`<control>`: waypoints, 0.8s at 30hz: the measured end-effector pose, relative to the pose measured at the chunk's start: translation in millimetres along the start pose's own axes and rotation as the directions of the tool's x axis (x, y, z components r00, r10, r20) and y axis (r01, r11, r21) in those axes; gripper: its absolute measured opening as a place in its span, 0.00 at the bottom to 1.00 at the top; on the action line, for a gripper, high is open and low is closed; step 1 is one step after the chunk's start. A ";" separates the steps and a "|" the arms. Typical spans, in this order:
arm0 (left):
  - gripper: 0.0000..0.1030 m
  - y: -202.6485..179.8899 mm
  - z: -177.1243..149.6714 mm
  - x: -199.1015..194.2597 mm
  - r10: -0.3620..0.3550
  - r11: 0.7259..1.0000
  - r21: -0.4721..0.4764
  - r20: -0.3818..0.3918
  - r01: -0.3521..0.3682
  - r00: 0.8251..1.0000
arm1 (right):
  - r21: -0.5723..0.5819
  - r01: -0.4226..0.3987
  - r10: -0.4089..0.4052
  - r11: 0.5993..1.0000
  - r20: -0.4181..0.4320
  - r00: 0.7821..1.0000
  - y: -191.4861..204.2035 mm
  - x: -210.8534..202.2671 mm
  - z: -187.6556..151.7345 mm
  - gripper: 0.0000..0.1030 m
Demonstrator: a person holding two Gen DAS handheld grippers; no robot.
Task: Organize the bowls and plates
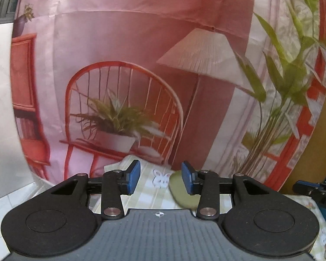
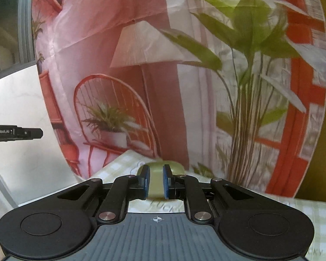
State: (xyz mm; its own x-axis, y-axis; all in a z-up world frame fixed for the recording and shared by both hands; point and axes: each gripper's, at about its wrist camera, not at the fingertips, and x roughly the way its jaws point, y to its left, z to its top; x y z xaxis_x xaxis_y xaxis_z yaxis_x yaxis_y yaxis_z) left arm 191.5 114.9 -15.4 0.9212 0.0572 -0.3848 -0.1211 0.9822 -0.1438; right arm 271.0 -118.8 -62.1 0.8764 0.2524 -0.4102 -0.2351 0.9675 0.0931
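Left gripper [image 1: 160,179]: black two-finger claw with blue pads [image 1: 134,177], seen in the left wrist view. Jaws stand moderately apart; nothing lies between the pads. Its tip also shows at 9 o'clock in the right wrist view, black and marked with white lettering.

Right gripper [image 2: 156,181]: same build, blue pads [image 2: 166,181]. Jaws stand narrowly apart, a slim gap between them. The green dish shows through the gap, but it appears to lie on the cloth beyond the fingers; whether the pads touch it cannot be told. Its tip shows at 4 o'clock in the left wrist view.

Green dish [image 2: 173,166]: pale olive, shallow, a plate or a low bowl, which one cannot be told. It rests on the tablecloth straight ahead of the right gripper at 12 o'clock, near the backdrop. In the left wrist view it lies at 1 o'clock of the left gripper, partly hidden behind the right-hand finger.

Tablecloth [image 1: 150,191]: pale green-and-white check with a small white rabbit print.

Backdrop [image 1: 130,54]: hung printed fabric, creased, at 12 o'clock behind the table; shows a red chair, potted plants, a lamp and a red window frame.
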 end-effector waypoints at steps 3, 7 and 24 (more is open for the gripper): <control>0.43 -3.5 7.8 23.5 0.009 1.000 0.010 -0.009 -0.009 1.000 | -0.027 0.003 -0.003 1.000 -0.023 1.000 -1.1 25.0 6.7 0.13; 0.43 -3.9 8.3 61.6 0.014 1.000 0.011 -0.044 -0.013 0.999 | -0.039 0.004 -0.007 0.999 -0.078 0.997 -5.9 64.8 9.5 0.13; 0.43 -2.8 -39.6 239.8 -0.039 0.999 -0.043 -0.332 0.026 0.943 | 0.185 0.081 -0.011 0.979 -0.352 0.936 -62.3 246.9 -3.6 0.16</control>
State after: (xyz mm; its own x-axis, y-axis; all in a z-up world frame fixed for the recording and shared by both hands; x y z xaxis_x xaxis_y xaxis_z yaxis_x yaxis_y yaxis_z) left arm 398.1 118.8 -143.4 0.7505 -0.0435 -0.6595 -0.1127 0.9748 -0.1926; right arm 500.6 -116.8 -172.5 0.6751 0.2202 -0.7041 -0.0809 0.9708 0.2260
